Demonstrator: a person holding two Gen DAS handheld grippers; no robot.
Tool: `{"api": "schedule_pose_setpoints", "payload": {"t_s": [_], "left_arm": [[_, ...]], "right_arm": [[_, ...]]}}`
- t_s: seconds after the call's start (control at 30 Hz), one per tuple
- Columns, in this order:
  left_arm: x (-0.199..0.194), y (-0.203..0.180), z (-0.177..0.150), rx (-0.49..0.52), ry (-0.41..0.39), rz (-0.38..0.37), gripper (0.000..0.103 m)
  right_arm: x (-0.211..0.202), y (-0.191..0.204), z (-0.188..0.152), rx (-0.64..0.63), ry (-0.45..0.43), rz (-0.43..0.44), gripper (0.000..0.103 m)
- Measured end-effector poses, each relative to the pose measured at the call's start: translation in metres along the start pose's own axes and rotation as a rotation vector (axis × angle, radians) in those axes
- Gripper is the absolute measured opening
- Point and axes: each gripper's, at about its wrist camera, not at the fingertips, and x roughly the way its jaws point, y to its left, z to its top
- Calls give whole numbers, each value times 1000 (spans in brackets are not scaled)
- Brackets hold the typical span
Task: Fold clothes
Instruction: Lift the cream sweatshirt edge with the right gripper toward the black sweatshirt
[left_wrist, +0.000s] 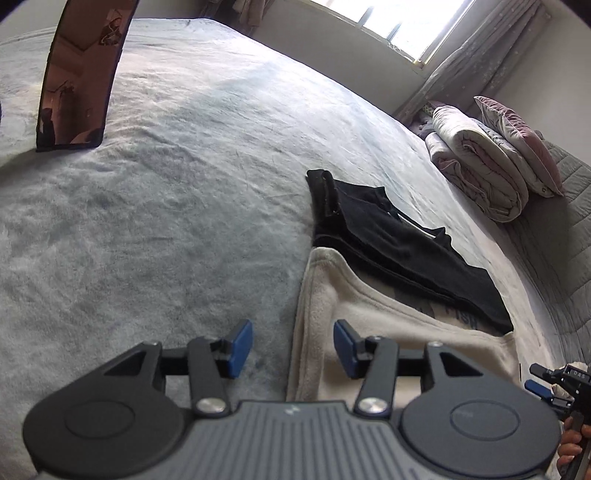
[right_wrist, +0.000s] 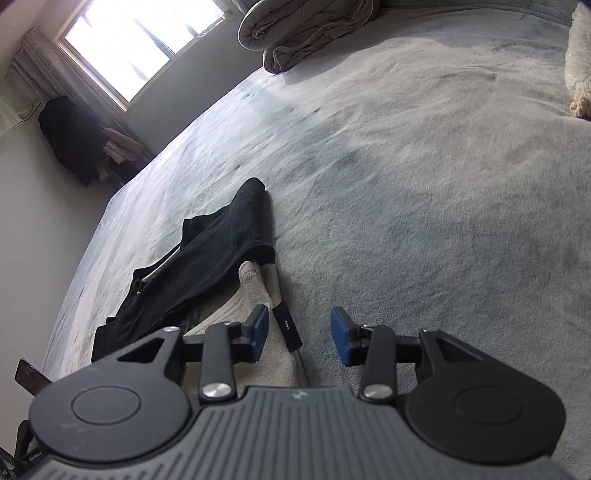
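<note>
Grey bed (left_wrist: 147, 240) under cream garment (left_wrist: 369, 325), black garment (left_wrist: 388, 240)

Home bedroom: wide bed (left_wrist: 166, 221) under a grey fleece cover, rolled quilt (left_wrist: 480, 166) and pillow (left_wrist: 517, 140) at one end, curtained window (right_wrist: 122, 44).

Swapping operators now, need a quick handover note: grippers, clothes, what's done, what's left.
Left gripper: open, empty, poised over the near left edge of the cream fleece garment.
Right gripper: open, empty, at the cream garment's right edge, beside its black tag.
Clothes: cream garment lies flat on the grey bed cover; a black garment lies rumpled across its far part.
Done: nothing visibly folded.
Left: probably move the black garment off, then fold both. A folded duvet sits at the bed's far end, out of the way.
</note>
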Motion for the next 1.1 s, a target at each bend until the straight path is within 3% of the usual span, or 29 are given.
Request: {"api": "schedule_pose_setpoints", "payload": {"t_s": [0.27,0.4,0.47,0.5,0.53,0.8,0.9,1.1], "left_arm": [[31,-22,10,95,-50,54,48],[36,-32,6,167,-76,93,32],[36,-38,1,210,-99,107,19],[34,-40,-1,227,-115,110,11],[31,-43,-3,243,-138,117,10],[0,-51,-22,343,-379,123,10],[7,-52,-20,355,-360,149,10],[31,-52,-20,349,-269,196,14]], "right_arm": [[30,35,-2,-201,-26,-32,42],[46,51,-7,-321,-51,-69,42],[55,59,-10,-381,-64,-87,37],[57,60,-13,-412,-73,-101,18],[58,62,-15,-443,-84,-115,7],[31,66,-25,-513,-292,-117,6],[32,67,-26,-544,-302,-115,6],[63,60,-29,-582,-203,-172,6]]}}
